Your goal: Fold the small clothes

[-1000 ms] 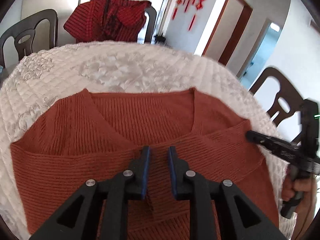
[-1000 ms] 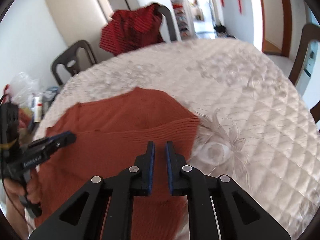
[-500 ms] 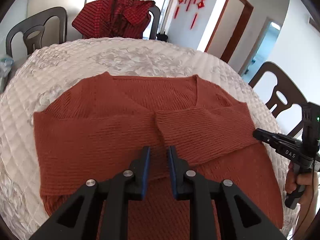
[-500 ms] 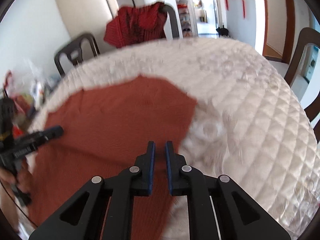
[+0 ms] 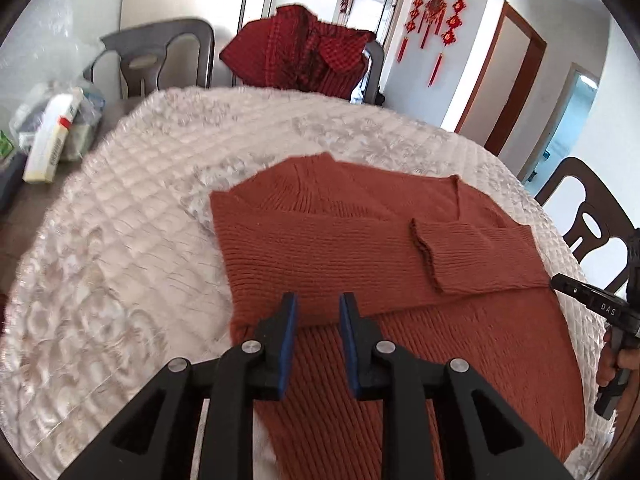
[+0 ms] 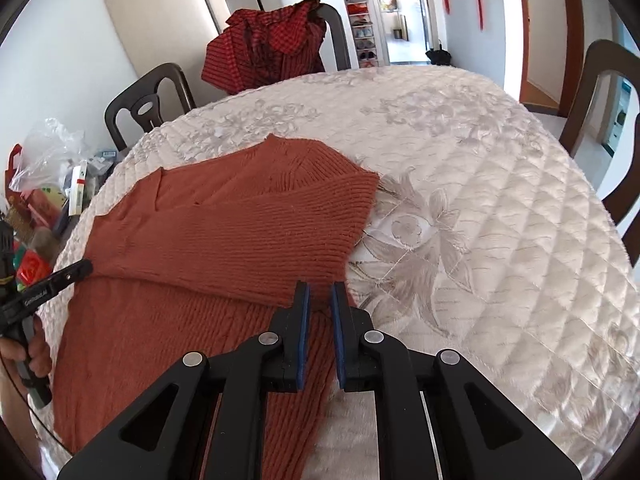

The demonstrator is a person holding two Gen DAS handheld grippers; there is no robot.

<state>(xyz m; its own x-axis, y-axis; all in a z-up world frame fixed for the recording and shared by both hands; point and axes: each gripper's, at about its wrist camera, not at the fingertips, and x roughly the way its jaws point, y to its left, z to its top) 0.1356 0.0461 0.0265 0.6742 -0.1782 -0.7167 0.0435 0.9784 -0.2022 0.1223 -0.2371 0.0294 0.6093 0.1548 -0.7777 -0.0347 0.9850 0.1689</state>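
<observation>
Rust-red sweater (image 5: 384, 264) lies flat, neckline away, sleeves crosswise; left tool (image 5: 318, 300) and right tool (image 6: 319, 288) both parted.

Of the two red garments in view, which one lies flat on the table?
The rust-orange ribbed sweater, spread on the quilted tablecloth with both sleeves folded across it. The dark red checked garment instead hangs over a chair behind the table.

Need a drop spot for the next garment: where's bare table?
Bare quilt right of the sweater, out to the table edge. Another patch left of it, and behind it toward the red-draped chair. Crowded: left side table, bags and boxes.
</observation>
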